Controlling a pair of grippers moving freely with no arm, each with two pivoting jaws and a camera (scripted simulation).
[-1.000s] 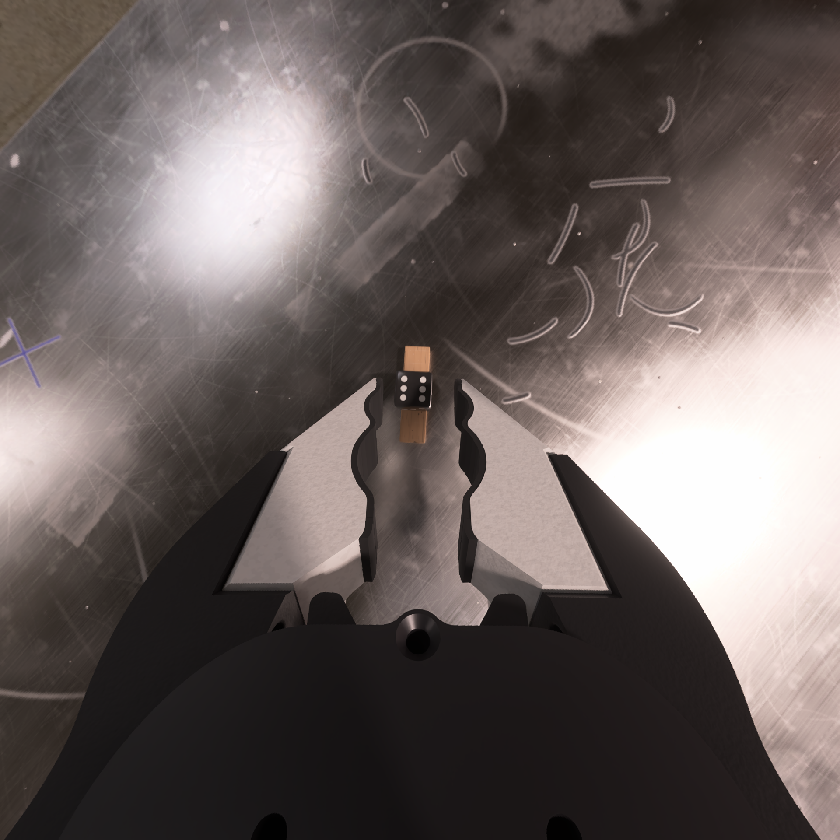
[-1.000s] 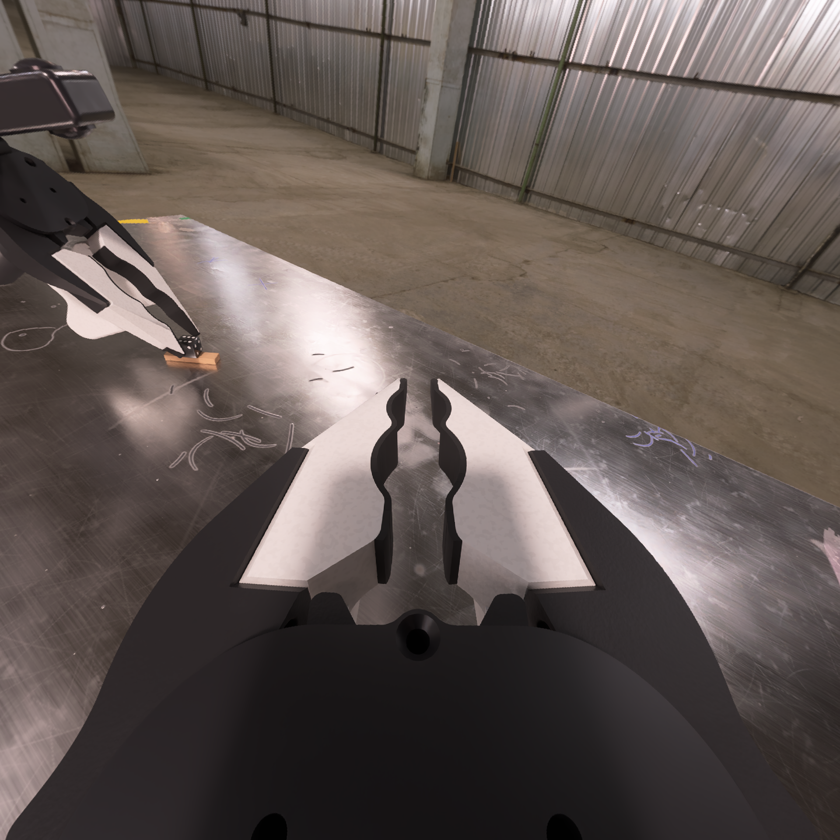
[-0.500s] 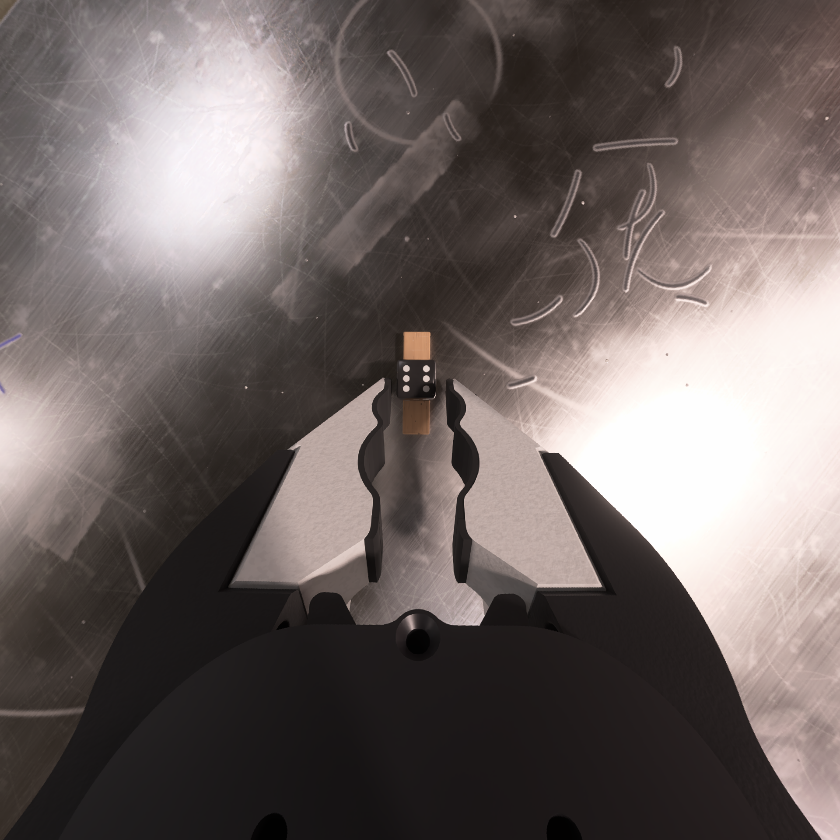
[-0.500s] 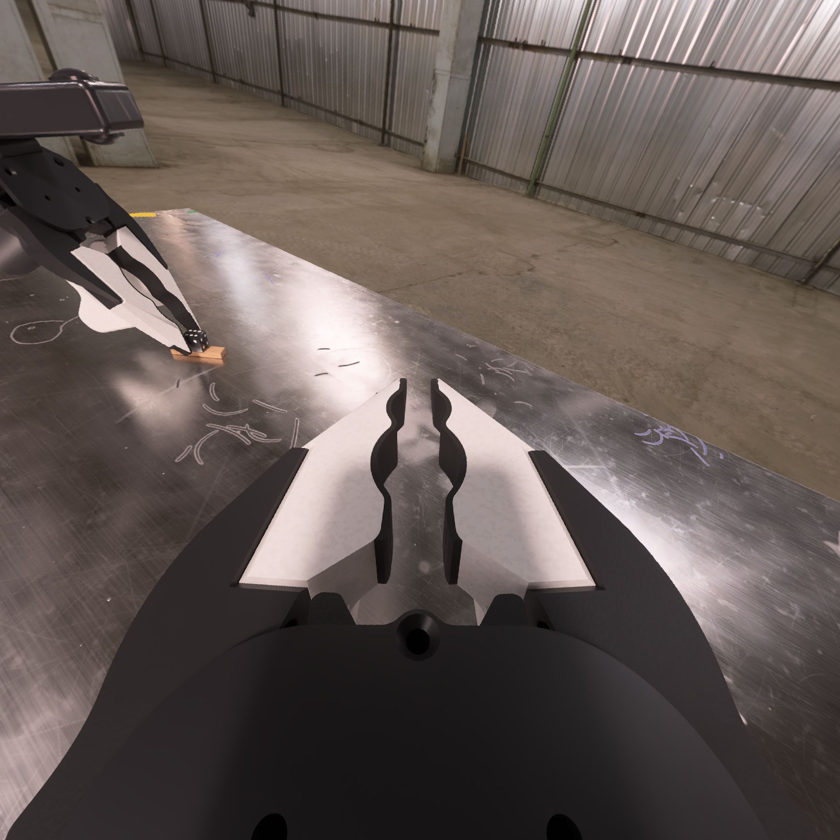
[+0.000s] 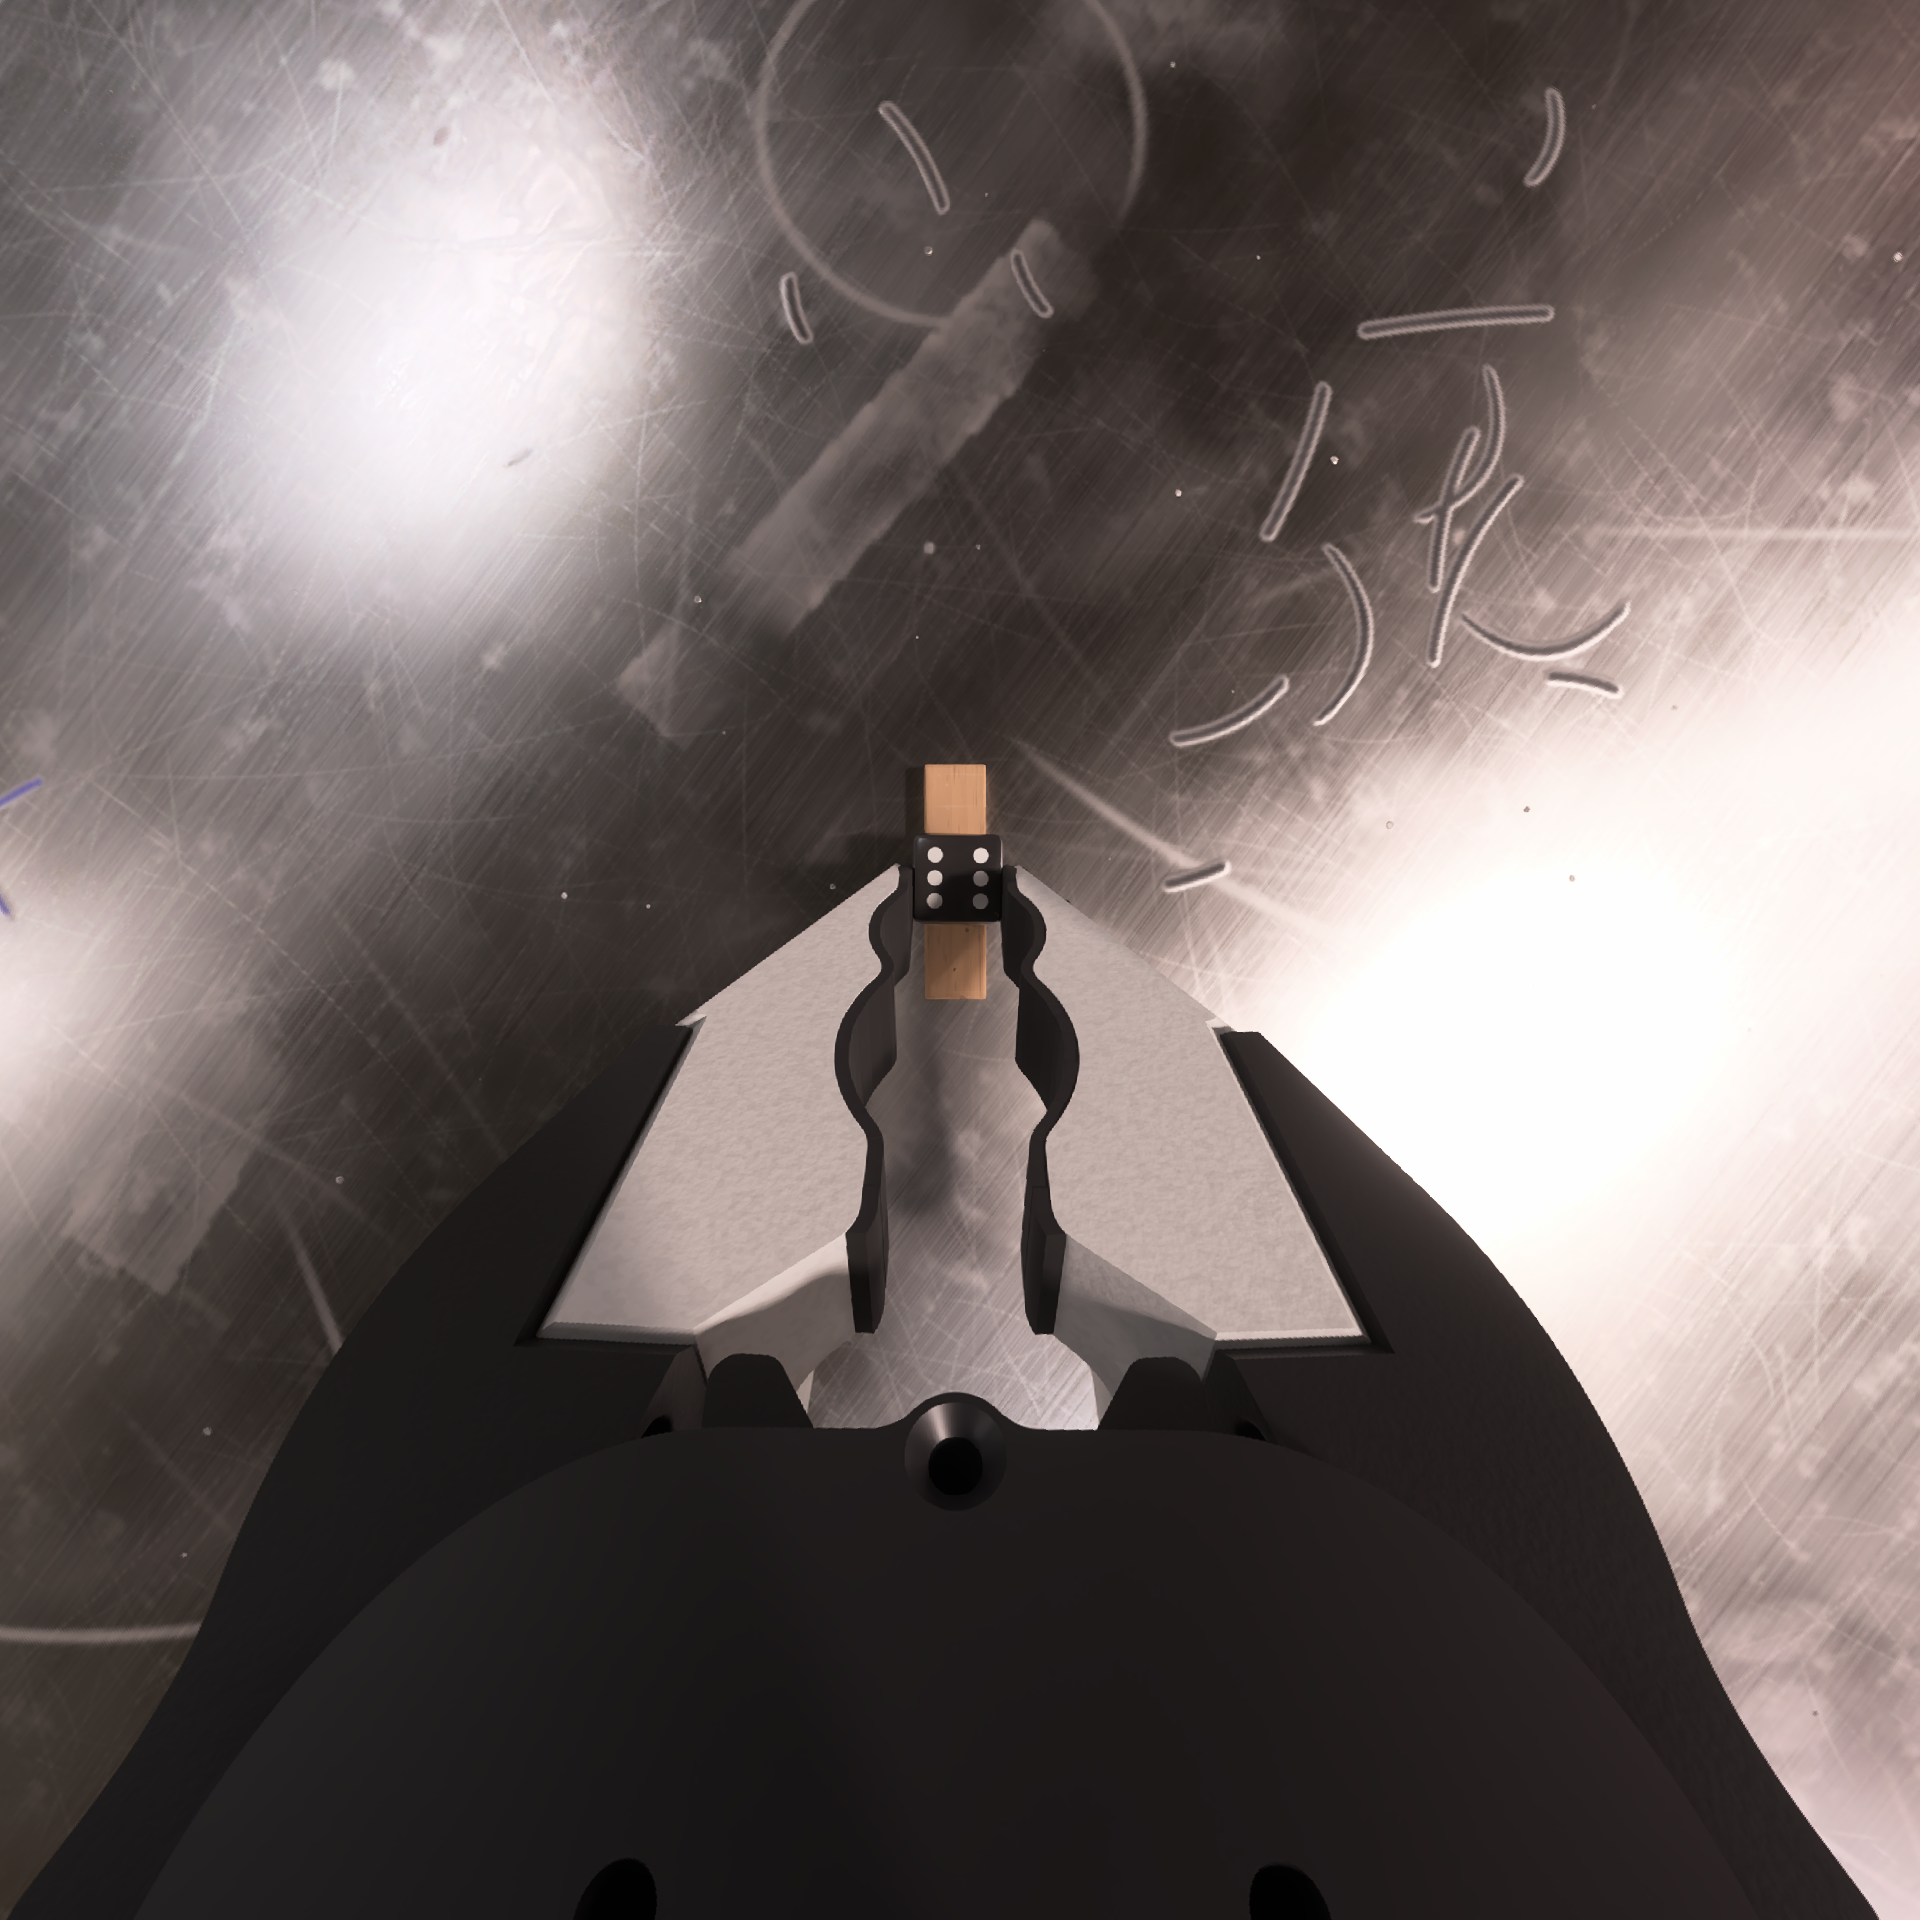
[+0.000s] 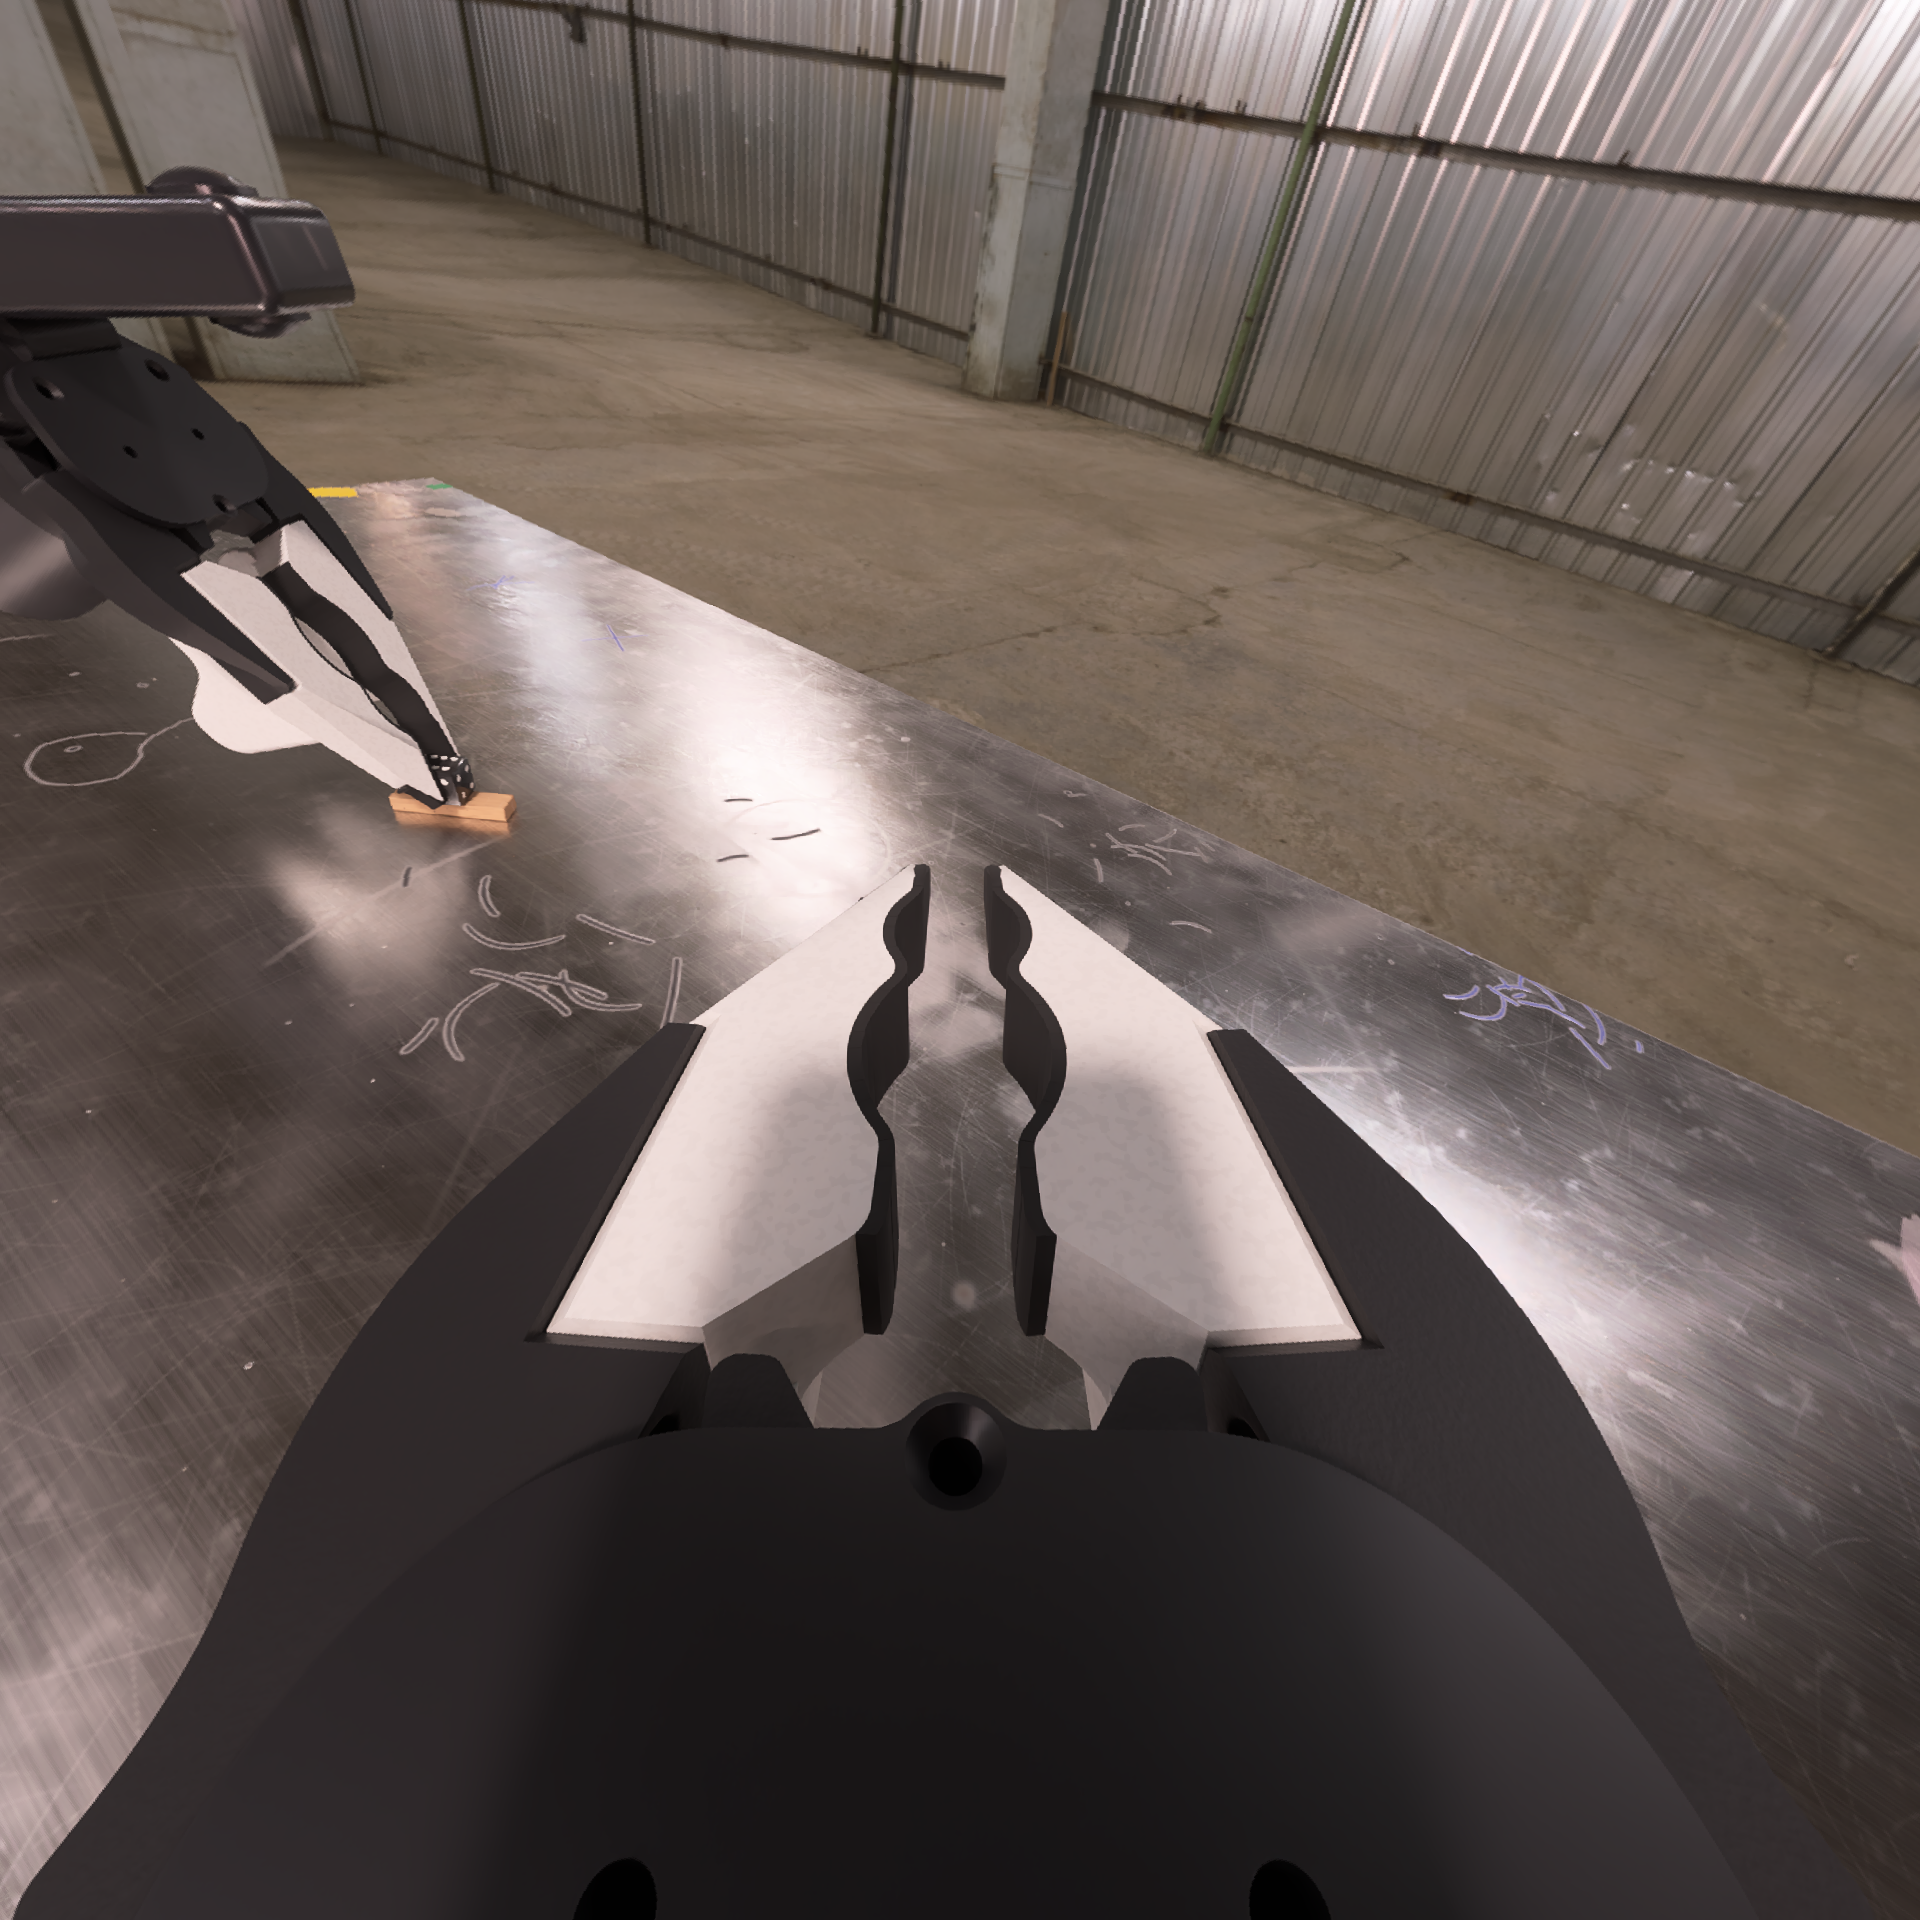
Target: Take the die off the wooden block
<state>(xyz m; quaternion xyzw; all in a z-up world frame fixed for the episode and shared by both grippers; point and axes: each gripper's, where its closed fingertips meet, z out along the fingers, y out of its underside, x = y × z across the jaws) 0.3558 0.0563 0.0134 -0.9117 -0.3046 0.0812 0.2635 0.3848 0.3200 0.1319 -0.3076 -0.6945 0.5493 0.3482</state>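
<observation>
- The left gripper [image 5: 957, 883] has its fingertips on either side of the black die [image 5: 957, 878], narrowed until they appear to touch its side faces; whether they are pressing firmly I cannot tell.
- The die sits on top of the wooden block [image 5: 956, 800], about midway along it, and the block lies flat on the scratched metal surface [image 5: 416, 623].
- Risk: the hold is only at the very tips, so a weak or off-centre pinch could let the die twist out or drop onto the block when lifted.
- Risk: the fingertips reach low, close to the block's top; if they catch its edges, the block may drag or tip along with the die.
- Risk: a sideways pull instead of a straight lift could skid the light block across the slick surface.
- The right gripper [image 6: 957, 888] hovers well apart over the surface, jaws narrowly parted and holding nothing, so it poses little risk where it is.
</observation>
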